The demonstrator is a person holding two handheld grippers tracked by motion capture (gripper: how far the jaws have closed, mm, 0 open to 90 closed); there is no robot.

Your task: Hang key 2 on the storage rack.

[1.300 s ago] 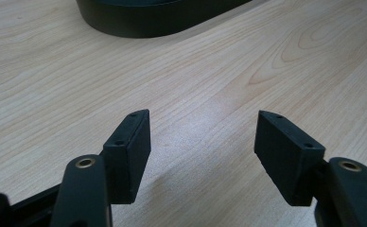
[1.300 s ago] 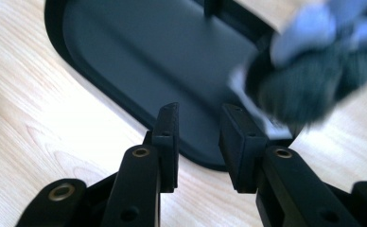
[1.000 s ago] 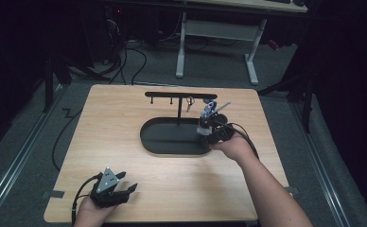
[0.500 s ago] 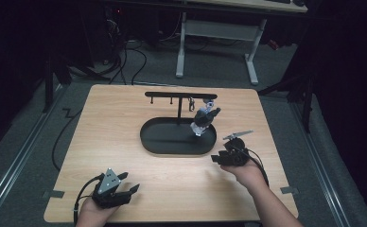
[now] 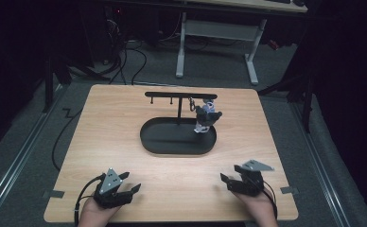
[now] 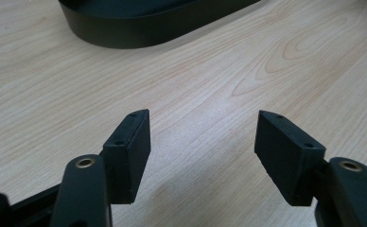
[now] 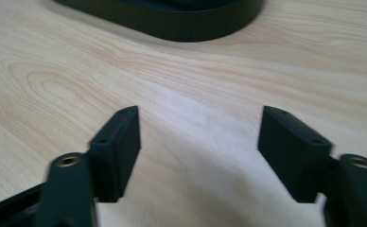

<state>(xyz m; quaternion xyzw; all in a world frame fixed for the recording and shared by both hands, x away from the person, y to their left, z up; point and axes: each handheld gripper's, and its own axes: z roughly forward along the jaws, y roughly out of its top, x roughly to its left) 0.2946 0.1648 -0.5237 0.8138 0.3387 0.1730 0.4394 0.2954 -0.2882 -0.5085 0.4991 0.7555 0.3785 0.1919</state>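
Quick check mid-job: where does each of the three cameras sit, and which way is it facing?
High view: above the person's side, looking forward and down on the table, both hands, left tongs, right tongs.
Left gripper view: rides the left tongs, looking low across the wood between open jaws.
Right gripper view: rides the right tongs, likewise, jaws open.
All views share the black tray.

Toy figure (image 5: 206, 118) on tray (image 5: 162, 142), mid-table (image 5: 125, 113).
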